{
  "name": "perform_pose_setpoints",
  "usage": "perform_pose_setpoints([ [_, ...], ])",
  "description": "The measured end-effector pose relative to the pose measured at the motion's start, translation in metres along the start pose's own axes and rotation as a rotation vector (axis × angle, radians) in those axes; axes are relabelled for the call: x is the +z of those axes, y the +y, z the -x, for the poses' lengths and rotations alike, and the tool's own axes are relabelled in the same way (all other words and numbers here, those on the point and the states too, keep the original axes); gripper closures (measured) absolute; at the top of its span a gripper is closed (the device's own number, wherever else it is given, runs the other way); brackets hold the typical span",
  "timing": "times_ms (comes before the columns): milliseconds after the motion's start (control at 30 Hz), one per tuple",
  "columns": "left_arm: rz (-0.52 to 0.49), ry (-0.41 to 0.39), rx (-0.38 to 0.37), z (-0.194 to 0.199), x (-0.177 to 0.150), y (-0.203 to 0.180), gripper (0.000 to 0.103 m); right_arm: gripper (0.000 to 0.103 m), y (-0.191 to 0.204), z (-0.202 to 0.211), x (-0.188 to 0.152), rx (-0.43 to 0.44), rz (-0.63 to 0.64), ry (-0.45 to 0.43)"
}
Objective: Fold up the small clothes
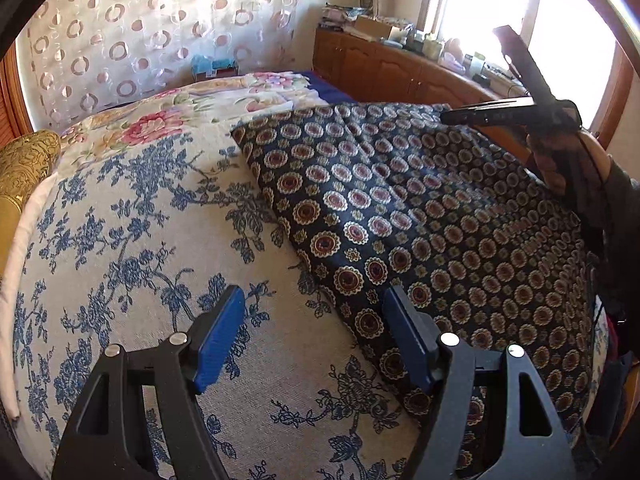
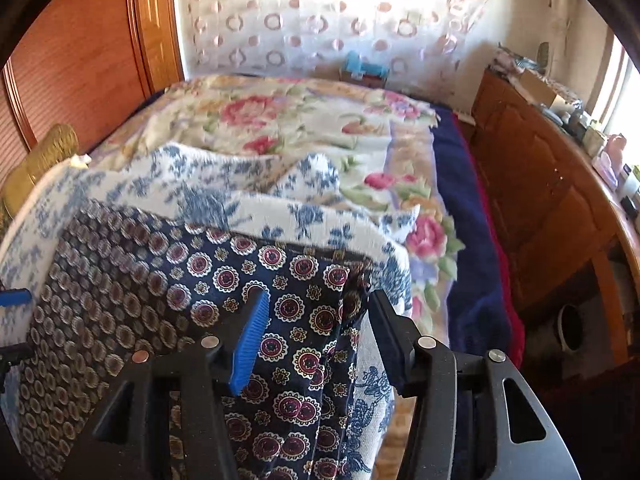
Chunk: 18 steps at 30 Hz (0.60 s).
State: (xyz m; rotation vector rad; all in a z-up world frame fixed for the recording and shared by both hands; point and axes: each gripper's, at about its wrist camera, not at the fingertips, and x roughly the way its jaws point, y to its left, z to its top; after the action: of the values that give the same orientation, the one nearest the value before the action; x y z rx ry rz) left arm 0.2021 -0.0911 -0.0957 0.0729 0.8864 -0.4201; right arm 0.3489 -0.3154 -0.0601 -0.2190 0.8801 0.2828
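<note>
A navy cloth with red and cream medallions (image 1: pixel 420 208) lies spread flat on a white bed cover with blue flowers (image 1: pixel 132 220). My left gripper (image 1: pixel 312 320) hovers open over the cover; its right finger stands above the cloth's near left edge, and nothing is between the pads. In the right wrist view the same cloth (image 2: pixel 192 280) shows a folded right corner. My right gripper (image 2: pixel 320 332) is open astride that corner, pads clear of the fabric. A person's hand (image 1: pixel 560 160) at the cloth's right side carries that gripper.
A pink floral blanket (image 2: pixel 280 120) lies further up the bed, over a dark blue sheet (image 2: pixel 472 264). A wooden cabinet (image 2: pixel 540 184) crowded with small items runs along the right under a bright window. A gold cushion (image 1: pixel 28 160) sits at the left, by a patterned curtain (image 1: pixel 160 28).
</note>
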Motion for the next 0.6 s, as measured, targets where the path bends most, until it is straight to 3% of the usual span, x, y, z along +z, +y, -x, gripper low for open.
perform_pose_setpoints([
  [100,-0.01,0.005,0.009,-0.001,0.001,-0.002,0.028,0.053,0.002,-0.008,0.0,0.027,-0.003,0.017],
  [200,-0.024,0.011,0.018,-0.002,0.001,-0.005,0.025,0.096,-0.004,-0.014,0.009,0.064,0.008,0.019],
  [367,-0.055,0.023,0.054,-0.005,0.001,-0.012,0.024,0.101,-0.033,0.001,0.007,0.044,0.033,-0.039],
  [600,-0.059,0.024,0.059,-0.006,0.001,-0.011,0.024,0.101,-0.03,0.013,-0.002,-0.038,0.008,-0.071],
])
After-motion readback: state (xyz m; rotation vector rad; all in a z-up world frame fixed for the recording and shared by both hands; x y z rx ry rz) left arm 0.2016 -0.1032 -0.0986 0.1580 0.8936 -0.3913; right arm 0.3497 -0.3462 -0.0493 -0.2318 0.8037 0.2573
